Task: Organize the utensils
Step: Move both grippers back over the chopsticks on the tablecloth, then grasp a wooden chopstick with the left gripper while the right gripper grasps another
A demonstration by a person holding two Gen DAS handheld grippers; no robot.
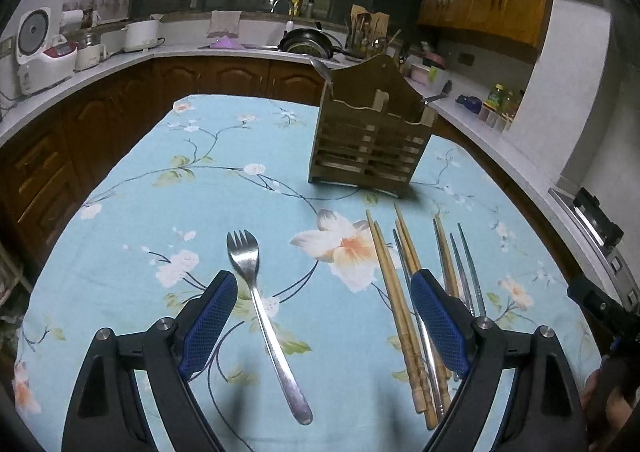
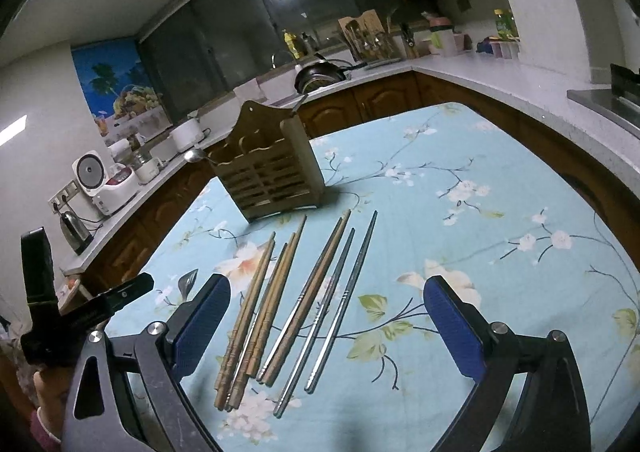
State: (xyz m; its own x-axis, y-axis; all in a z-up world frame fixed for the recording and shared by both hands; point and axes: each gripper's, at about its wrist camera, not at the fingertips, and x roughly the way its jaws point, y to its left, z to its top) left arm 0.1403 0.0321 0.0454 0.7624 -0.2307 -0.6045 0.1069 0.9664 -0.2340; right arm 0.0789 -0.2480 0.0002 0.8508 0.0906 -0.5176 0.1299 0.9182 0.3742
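Note:
A steel fork (image 1: 262, 316) lies on the floral blue tablecloth, tines away from me, between the blue pads of my left gripper (image 1: 324, 280), which hangs open above it without touching. Right of the fork lies a row of wooden and metal chopsticks (image 1: 416, 304). In the right wrist view those chopsticks (image 2: 296, 312) lie fanned out between the wide-apart fingers of my right gripper (image 2: 328, 284), open and above them. A slatted wooden utensil holder (image 1: 374, 140) (image 2: 268, 176) stands further back with a spoon (image 1: 322, 70) (image 2: 196, 156) leaning out of it.
The tablecloth (image 1: 160, 212) covers a table ringed by brown kitchen cabinets and a white counter (image 1: 80, 80). A rice cooker (image 1: 44, 48), pots and a pan (image 1: 308, 42) sit on the counter. The other gripper's body (image 2: 80, 312) shows at the left edge.

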